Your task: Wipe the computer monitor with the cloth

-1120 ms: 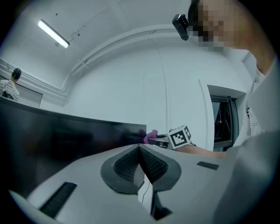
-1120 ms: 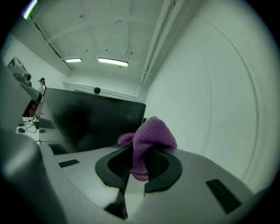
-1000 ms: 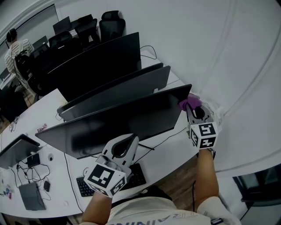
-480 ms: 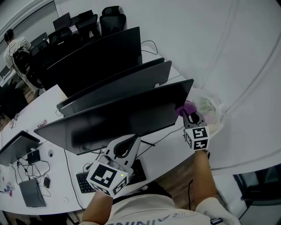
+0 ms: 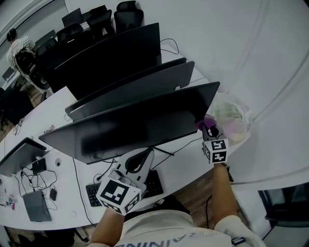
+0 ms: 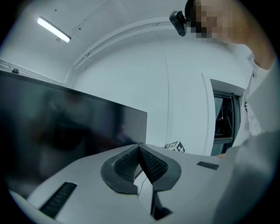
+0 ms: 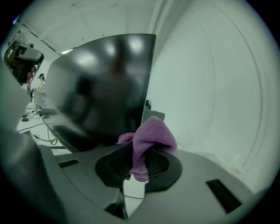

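one purple cloth (image 7: 151,138) pinched in right hand-held gripper (image 7: 139,164) by monitor (image 7: 100,87) edge; left hand-held gripper (image 6: 140,162) closed, empty

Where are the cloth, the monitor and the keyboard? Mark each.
cloth (image 7: 151,136): right gripper view, bunched top.
monitor (image 5: 137,128): head view, middle of screen.
keyboard (image 5: 154,185): head view, right end.

A pale, curved wall (image 5: 251,43) sweeps round the right side of the room, meeting a white ceiling where one strip light (image 6: 54,29) glows. A long white bench (image 5: 50,113) follows the curve, over a brown wooden floor (image 5: 190,200). Black office chairs (image 5: 129,10) stand at the far end. A dark-framed window (image 6: 222,120) is set in the wall.
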`<control>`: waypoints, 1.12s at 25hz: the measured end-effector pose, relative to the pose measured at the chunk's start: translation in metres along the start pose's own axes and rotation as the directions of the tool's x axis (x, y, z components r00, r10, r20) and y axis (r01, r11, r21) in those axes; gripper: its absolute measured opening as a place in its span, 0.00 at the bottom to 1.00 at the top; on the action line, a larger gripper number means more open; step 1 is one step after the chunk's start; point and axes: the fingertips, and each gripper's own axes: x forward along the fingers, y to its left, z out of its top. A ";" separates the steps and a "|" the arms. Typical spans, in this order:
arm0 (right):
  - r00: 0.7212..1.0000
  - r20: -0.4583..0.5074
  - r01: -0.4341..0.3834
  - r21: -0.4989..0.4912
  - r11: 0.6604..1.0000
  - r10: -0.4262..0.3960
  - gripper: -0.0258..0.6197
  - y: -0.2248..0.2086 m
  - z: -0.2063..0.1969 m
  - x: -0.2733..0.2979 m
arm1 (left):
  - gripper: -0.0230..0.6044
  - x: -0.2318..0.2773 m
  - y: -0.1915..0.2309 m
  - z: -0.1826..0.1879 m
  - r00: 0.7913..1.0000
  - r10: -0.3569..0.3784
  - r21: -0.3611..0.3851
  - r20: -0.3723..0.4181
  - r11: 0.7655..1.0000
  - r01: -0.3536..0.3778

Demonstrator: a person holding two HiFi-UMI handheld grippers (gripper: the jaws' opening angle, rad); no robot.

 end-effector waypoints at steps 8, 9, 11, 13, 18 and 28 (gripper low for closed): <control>0.993 -0.109 -0.037 0.080 0.996 0.046 0.13 0.010 -0.052 0.013 | 0.04 -0.006 0.007 -0.007 1.000 0.024 -0.015 -0.015 1.000 -0.024; 0.992 -0.113 -0.038 0.084 0.996 0.048 0.13 0.011 -0.056 0.013 | 0.04 -0.006 0.007 -0.008 1.000 0.024 -0.016 -0.018 1.000 -0.025; 0.991 -0.124 -0.040 0.091 0.995 0.051 0.13 0.013 -0.064 0.014 | 0.04 -0.005 0.006 -0.011 0.999 0.022 -0.018 -0.025 1.000 -0.022; 0.989 -0.138 -0.041 0.096 0.995 0.054 0.13 0.016 -0.071 0.015 | 0.04 -0.006 0.005 -0.014 0.999 0.019 -0.020 -0.031 1.000 -0.019; 0.983 -0.172 -0.039 0.128 0.991 0.061 0.13 0.020 -0.091 0.022 | 0.04 -0.007 0.006 -0.019 0.999 0.025 -0.027 -0.045 0.999 -0.026; 0.978 -0.194 -0.011 0.332 0.943 0.080 0.13 0.031 -0.127 0.030 | 0.04 -0.002 -0.001 -0.035 0.996 -0.006 -0.059 -0.085 0.998 0.001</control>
